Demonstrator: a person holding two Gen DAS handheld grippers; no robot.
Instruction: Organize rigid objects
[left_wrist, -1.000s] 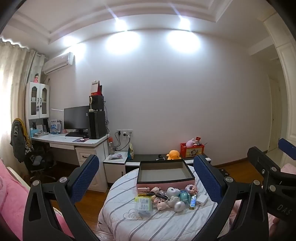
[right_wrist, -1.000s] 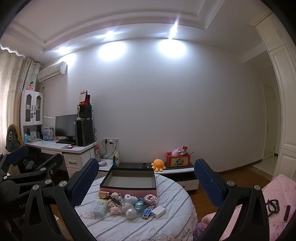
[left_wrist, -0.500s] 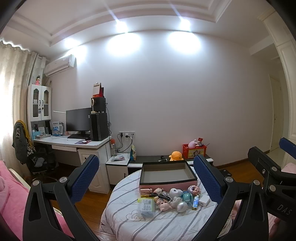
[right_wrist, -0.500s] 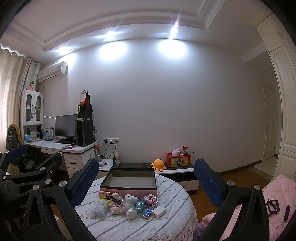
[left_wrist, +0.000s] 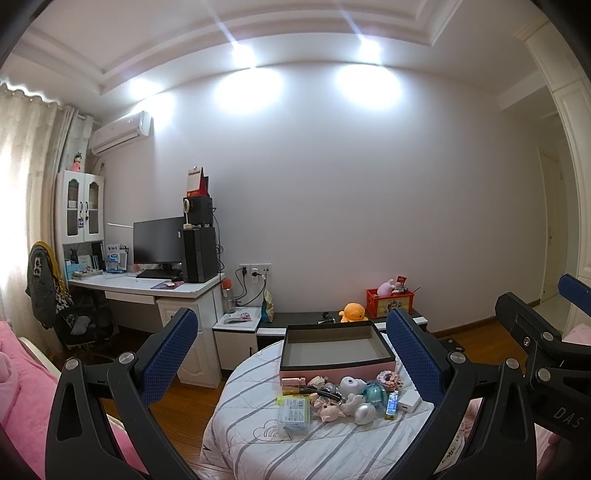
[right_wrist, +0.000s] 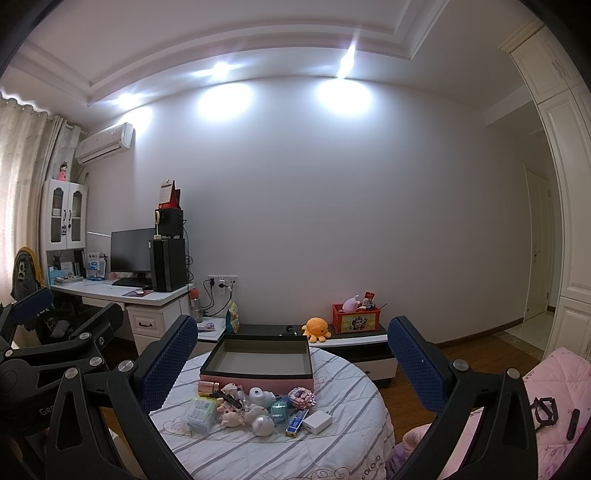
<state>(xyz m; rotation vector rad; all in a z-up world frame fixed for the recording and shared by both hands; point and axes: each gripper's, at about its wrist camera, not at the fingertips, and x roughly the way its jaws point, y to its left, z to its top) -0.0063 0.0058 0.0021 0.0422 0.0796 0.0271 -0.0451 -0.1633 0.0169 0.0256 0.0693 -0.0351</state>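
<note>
A round table with a striped white cloth (left_wrist: 258, 443) (right_wrist: 221, 454) carries a pink box with a dark rim (left_wrist: 334, 363) (right_wrist: 258, 378), its inside bare. In front of the box lies a heap of small items: a clear packet (left_wrist: 293, 410) (right_wrist: 201, 411), pig figurines (left_wrist: 327, 406) (right_wrist: 231, 417), a silvery egg shape (left_wrist: 364, 412) (right_wrist: 263, 424), a white charger (left_wrist: 408, 400) (right_wrist: 318, 421) and a blue stick (left_wrist: 391, 402) (right_wrist: 295, 426). My left gripper (left_wrist: 291, 354) is open, well back from the table. My right gripper (right_wrist: 293, 354) is open too, holding nothing.
A white desk with monitor and computer tower (left_wrist: 199, 254) stands at the left, with a low dark cabinet (left_wrist: 310, 317) behind the table, an orange plush (left_wrist: 352, 312) and a red toy crate (left_wrist: 389, 301) on it. Pink bedding (right_wrist: 554, 384) lies at the right, and a wooden floor (left_wrist: 192, 402) surrounds the table.
The left wrist view has shifted slightly rightward and closer, so the table sits more central. The right wrist view is almost unchanged. Both grippers stay open.
</note>
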